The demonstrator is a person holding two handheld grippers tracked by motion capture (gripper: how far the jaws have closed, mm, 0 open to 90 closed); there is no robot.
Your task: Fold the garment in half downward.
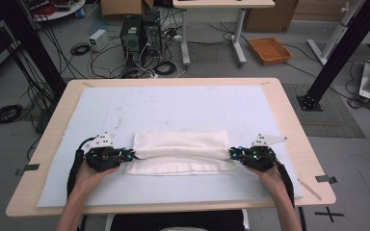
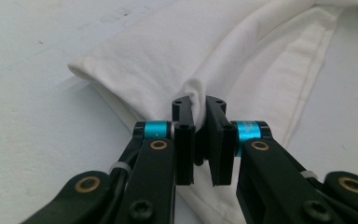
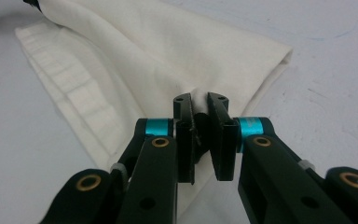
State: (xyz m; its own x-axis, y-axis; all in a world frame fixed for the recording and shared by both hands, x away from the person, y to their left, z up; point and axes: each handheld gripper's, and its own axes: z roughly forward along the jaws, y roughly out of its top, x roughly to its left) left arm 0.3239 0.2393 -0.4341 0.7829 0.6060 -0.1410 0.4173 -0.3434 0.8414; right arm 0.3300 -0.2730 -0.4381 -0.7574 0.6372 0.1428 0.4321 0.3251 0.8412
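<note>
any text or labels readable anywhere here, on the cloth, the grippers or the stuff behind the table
No readable text.
White cloth: plain, no print or tag showing.
Left gripper and right gripper: black jaws and blue rings, no markings legible.
Black computer towers on the floor: a pale sticker, too small to read.
White box beside them: too small to read.
Black tape cross on the floor: a mark, not a word.

Grey floor strewn with cables, computer towers, an orange tray.
</note>
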